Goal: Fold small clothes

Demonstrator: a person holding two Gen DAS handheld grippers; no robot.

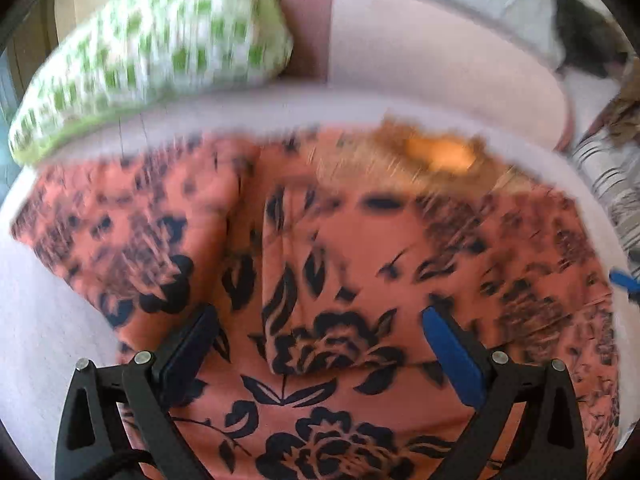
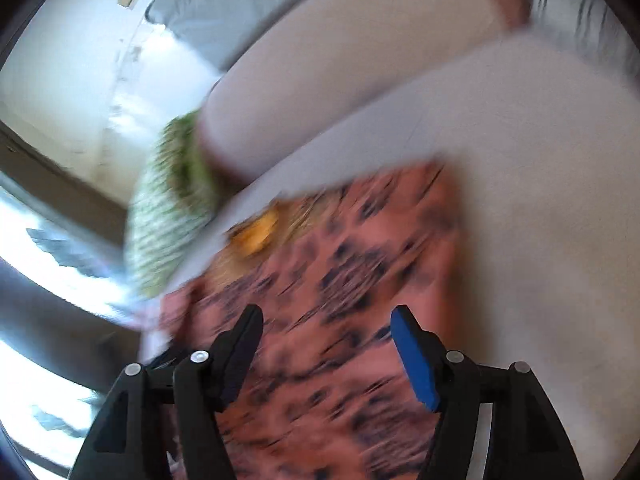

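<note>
The pale sofa seat [image 1: 48, 340] gives me a flat bed to work on, so the orange flowered garment [image 1: 340, 280] lies spread across it, one side flap already lapped over the middle. My left gripper [image 1: 316, 344] hangs over it, jaws apart and empty. My right gripper [image 2: 326, 350] is also open, holding nothing, above the cloth's edge.

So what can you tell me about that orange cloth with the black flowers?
The orange floral garment is soft thin fabric printed with black roses and leaves. It lies spread on the pale sofa cushion, with one folded flap down its middle and a yellowish patch at its far edge. Both open grippers hover over it, gripping nothing.
</note>
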